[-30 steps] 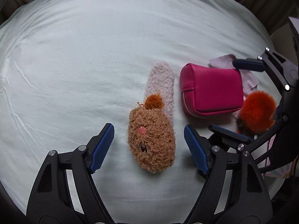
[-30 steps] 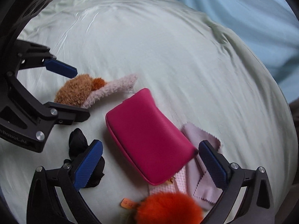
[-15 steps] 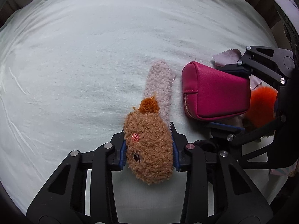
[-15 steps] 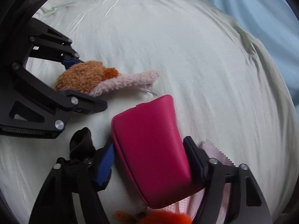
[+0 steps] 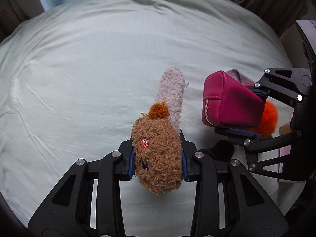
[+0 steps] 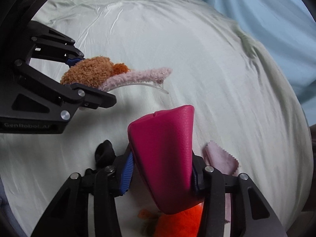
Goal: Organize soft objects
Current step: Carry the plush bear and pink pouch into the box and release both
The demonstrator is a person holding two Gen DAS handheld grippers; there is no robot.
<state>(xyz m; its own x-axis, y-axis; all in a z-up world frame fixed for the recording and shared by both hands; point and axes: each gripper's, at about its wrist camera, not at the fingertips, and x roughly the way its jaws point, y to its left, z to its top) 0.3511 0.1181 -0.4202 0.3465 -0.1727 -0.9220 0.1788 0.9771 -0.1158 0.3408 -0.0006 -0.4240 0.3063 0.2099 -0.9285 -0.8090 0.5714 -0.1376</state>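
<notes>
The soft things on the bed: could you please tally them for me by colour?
Brown and pale pink: 1, plush hair clip
Magenta: 1, zip pouch
Orange: 1, pompom
Black: 1, small fabric item
Pale pink: 1, cloth
Total: 5

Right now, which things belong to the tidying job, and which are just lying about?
In hand:
- brown plush clip, clamped in left gripper
- pink pouch, clamped in right gripper

Lying about on the sheet:
- orange pompom
- black cloth
- pale pink cloth
</notes>
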